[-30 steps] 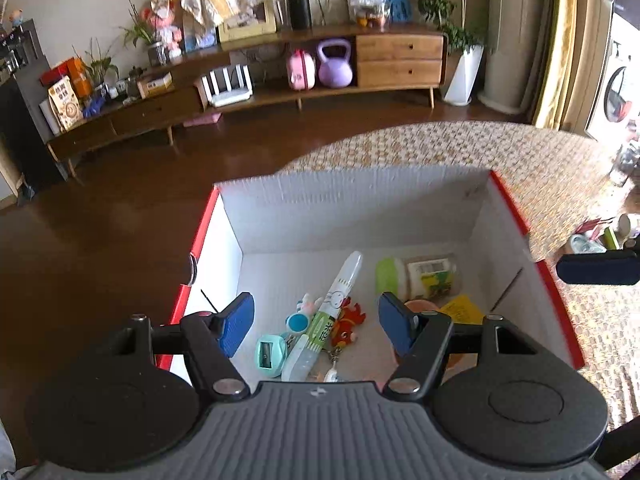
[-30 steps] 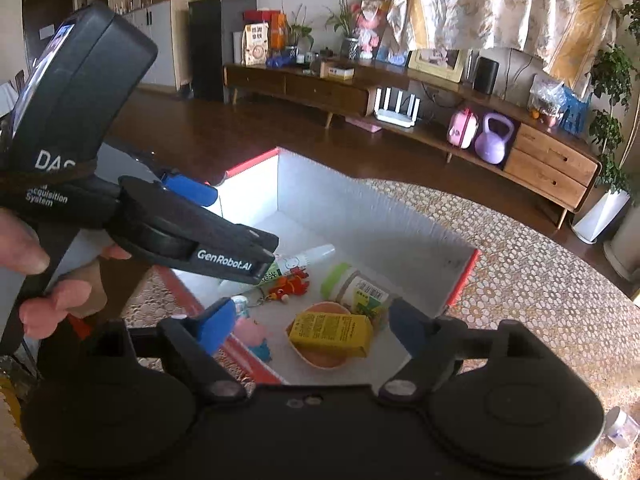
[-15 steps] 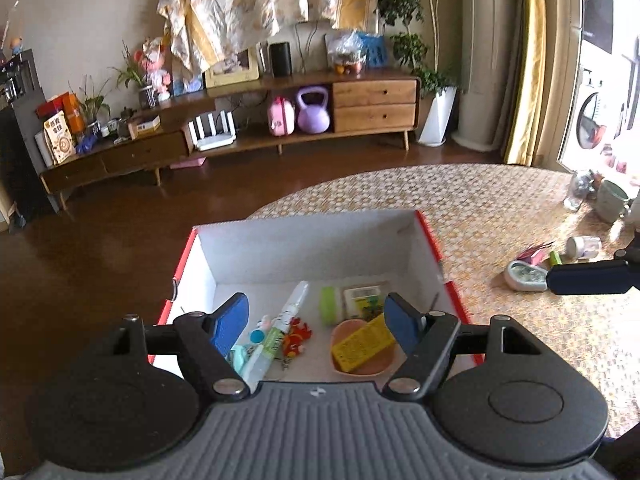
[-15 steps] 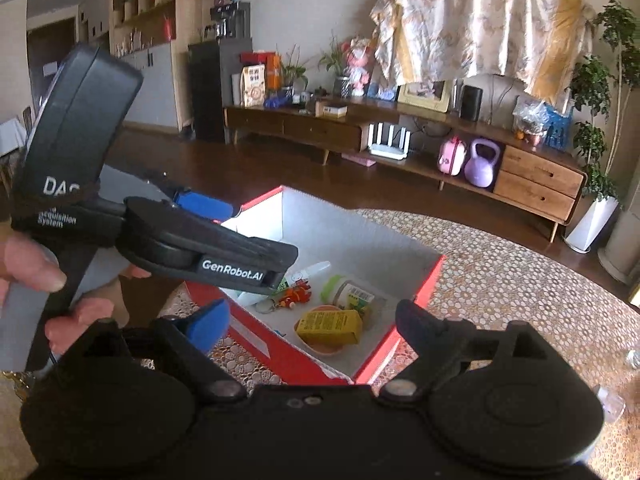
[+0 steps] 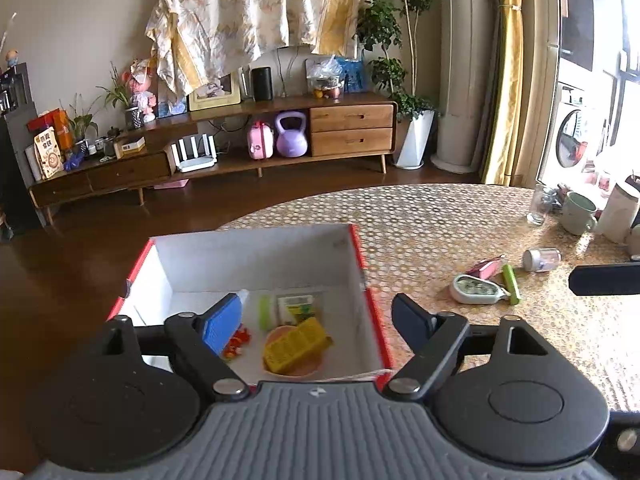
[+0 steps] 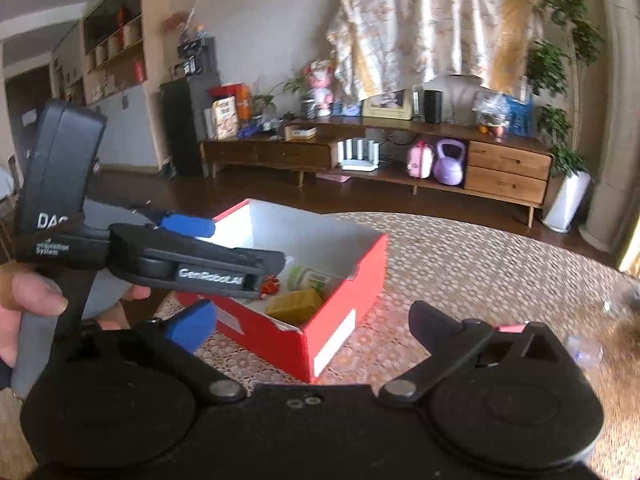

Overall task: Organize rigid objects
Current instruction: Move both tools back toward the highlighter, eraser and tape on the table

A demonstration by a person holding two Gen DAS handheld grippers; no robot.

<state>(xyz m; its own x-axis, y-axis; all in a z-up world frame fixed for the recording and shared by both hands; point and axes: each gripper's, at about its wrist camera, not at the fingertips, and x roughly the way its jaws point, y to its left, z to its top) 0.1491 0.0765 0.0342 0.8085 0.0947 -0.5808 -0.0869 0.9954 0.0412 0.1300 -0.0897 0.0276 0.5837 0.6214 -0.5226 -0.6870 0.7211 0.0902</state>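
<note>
A red box with white inside [image 5: 256, 264] sits on the patterned table; it also shows in the right wrist view [image 6: 344, 280]. In it lie a yellow carton [image 5: 296, 344] on a pink bowl [image 5: 308, 368], a green-capped jar [image 5: 296, 308] and a red toy [image 5: 238, 342]. My left gripper [image 5: 316, 320] is open and empty above the box's near edge. My right gripper [image 6: 312, 324] is open and empty, above the table right of the box. On the table to the right lie a white-green case [image 5: 476, 289], a green stick [image 5: 511, 284], a pink item [image 5: 486, 267] and a small jar [image 5: 541, 259].
A glass [image 5: 540, 204], a mug [image 5: 578, 213] and a white container [image 5: 618, 212] stand at the table's far right. The left gripper's body [image 6: 160, 260] and the hand holding it fill the left of the right wrist view. The floor and a sideboard [image 5: 240, 148] lie beyond.
Both grippers have pulled back and up from the box, both still open. The views have swung right, so the loose items on the table now show.
</note>
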